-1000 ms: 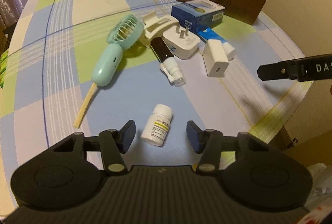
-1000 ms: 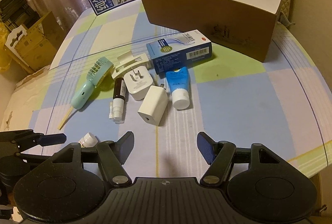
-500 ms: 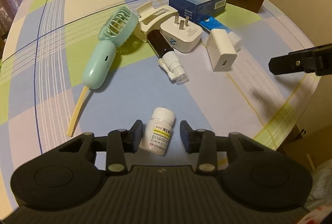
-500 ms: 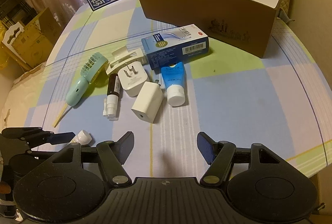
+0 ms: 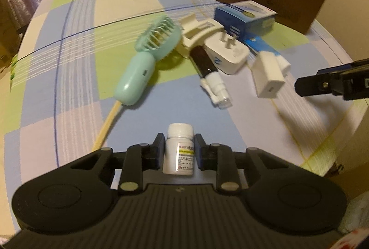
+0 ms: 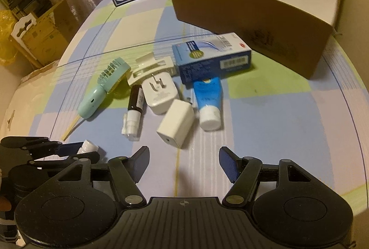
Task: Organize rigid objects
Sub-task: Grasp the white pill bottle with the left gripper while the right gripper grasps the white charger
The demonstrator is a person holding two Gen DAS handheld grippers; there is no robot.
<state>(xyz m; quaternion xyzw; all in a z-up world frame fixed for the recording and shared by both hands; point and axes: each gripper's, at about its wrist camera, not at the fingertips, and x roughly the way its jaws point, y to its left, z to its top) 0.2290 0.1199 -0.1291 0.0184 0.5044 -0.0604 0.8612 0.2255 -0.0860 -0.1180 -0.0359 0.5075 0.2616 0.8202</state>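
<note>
2 grippers worked over the checked tablecloth (image 6: 265,124).
The left gripper (image 5: 178,150) was closing its jaws on a white pill bottle (image 5: 178,152) lying at the near edge, both pads against its sides. The right gripper (image 6: 183,163) stood half open and empty, near a white charger (image 6: 175,122); the brown box (image 6: 253,25) stood behind.

We see pill bottle (image 5: 178,152) nearest, between left gripper (image 5: 177,154) jaws. Beyond: fan (image 6: 101,89) at left, spray bottle (image 6: 133,110) beside it, two chargers (image 6: 161,94) then tube (image 6: 208,103) rightward. Carton (image 6: 212,57) behind tube; open box (image 6: 253,25) farthest back.
</note>
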